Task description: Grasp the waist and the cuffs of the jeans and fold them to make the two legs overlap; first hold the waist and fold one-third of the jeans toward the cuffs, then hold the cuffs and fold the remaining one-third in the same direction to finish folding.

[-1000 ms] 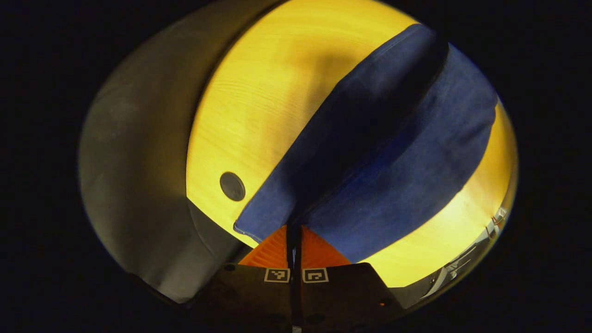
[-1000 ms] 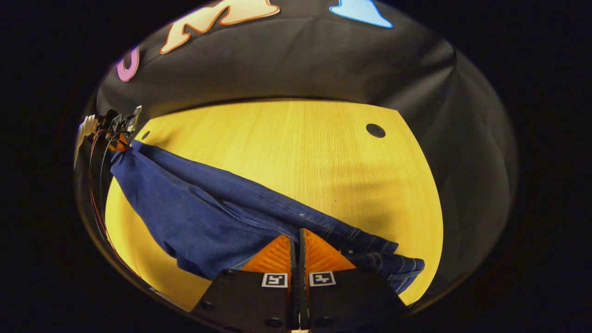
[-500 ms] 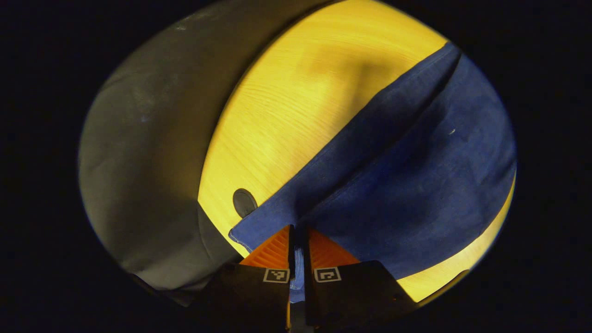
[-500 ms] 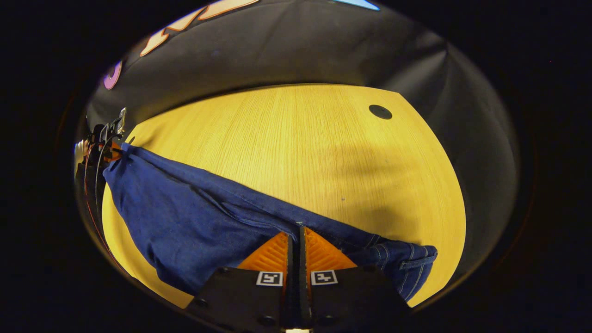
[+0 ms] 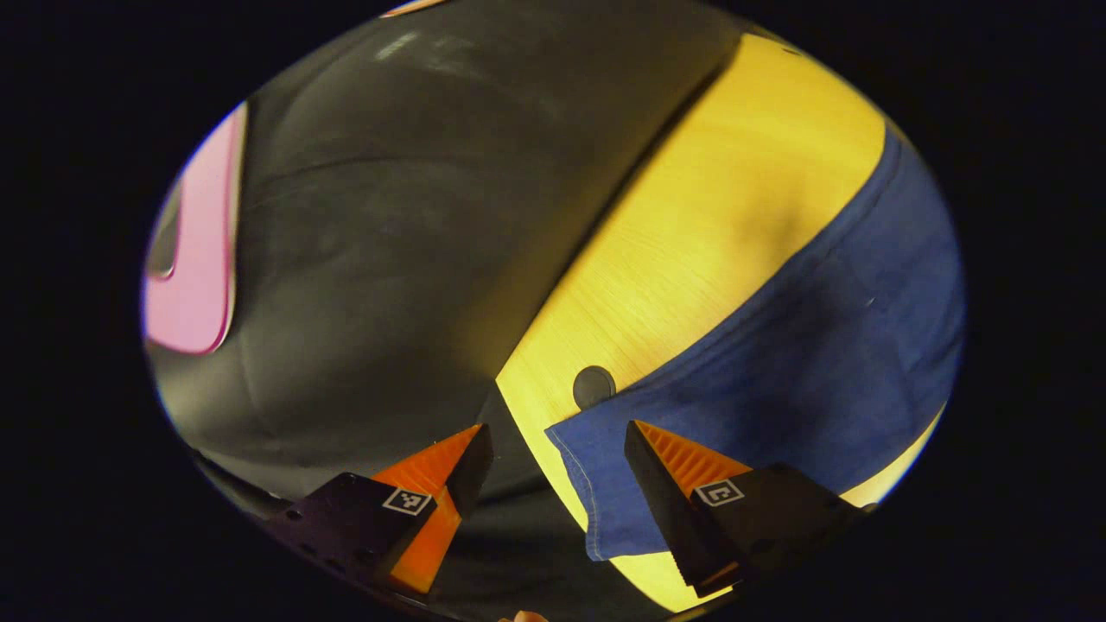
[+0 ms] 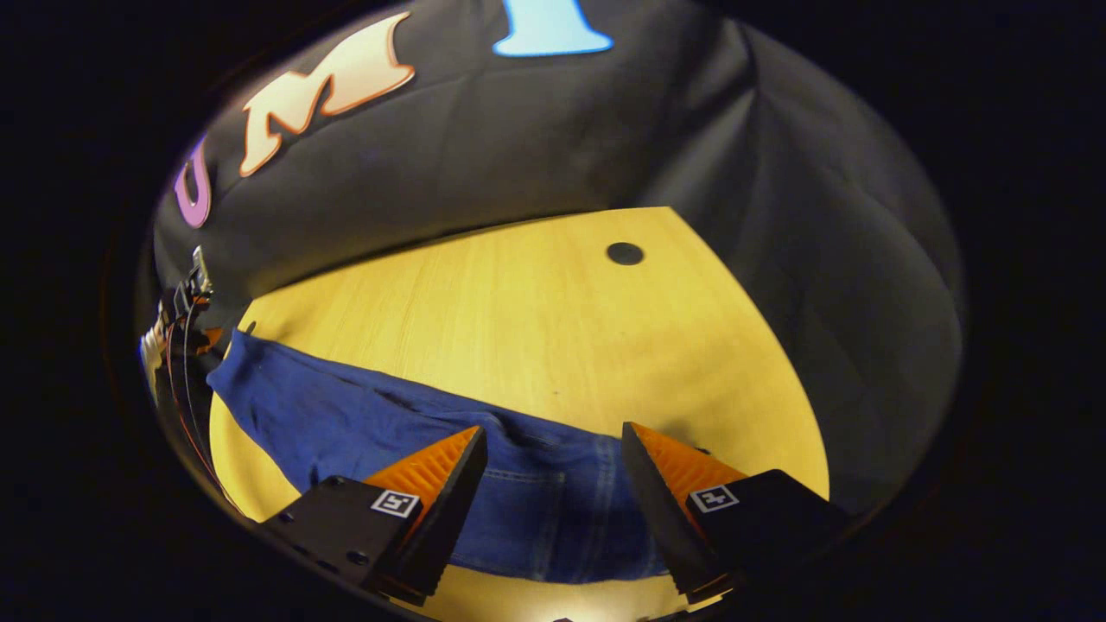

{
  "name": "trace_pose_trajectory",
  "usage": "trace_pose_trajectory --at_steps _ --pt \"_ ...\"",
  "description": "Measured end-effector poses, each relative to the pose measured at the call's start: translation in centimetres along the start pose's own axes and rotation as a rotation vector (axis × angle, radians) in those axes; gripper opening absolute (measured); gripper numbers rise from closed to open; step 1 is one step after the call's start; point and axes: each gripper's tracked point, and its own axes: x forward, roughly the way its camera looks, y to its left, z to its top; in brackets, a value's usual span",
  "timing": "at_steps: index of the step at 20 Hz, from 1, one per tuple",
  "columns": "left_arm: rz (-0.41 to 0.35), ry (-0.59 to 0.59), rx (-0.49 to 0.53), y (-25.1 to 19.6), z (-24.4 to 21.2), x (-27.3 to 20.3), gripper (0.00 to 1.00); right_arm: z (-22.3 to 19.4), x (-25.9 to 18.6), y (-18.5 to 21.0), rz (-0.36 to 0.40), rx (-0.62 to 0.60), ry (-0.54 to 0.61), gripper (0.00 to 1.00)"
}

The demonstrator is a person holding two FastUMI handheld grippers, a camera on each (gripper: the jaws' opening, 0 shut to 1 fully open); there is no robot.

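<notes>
So we've got both tongs wide apart, left tongs (image 5: pixel 553 445) and right tongs (image 6: pixel 553 449), gripping nothing. Jeans (image 6: pixel 389 432) lie flat along the bench's (image 6: pixel 518 320) near edge, cuffs by its left corner, waist at our right tongs.

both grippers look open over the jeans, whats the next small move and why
Probably lower the right gripper onto the waist end of the jeans and close on it. Both grippers stand open: the left gripper is beside the cuff end, and the jeans lie flat as one long strip on the table, legs seemingly overlapped. That would make the waist third the next fold.
</notes>
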Motion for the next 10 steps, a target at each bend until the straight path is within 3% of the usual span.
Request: trace_pose_trajectory --at_steps 4,5,8,9,10 --pt "0.013 -0.060 -0.143 -1.1 -0.9 -3.5 0.95 -4.1 -3.1 -5.5 -0.051 0.060 0.044 0.99" --pt "0.015 -0.064 -0.180 -2.2 -1.5 -4.4 0.95 -5.2 -3.4 -6.5 -0.059 0.081 0.055 0.96" --pt "-0.020 -0.087 -0.306 -7.0 -3.2 -6.9 0.95 -8.1 -2.9 -6.8 -0.024 0.184 0.093 0.99" --pt "-0.035 -0.087 -0.330 -8.5 -3.6 -7.8 0.95 -9.0 -2.4 -6.9 -0.023 0.200 0.107 0.95" --pt "-0.049 -0.084 -0.364 -10.1 -4.0 -8.8 0.95 -10.1 -2.0 -7.4 -0.035 0.203 0.117 0.99"
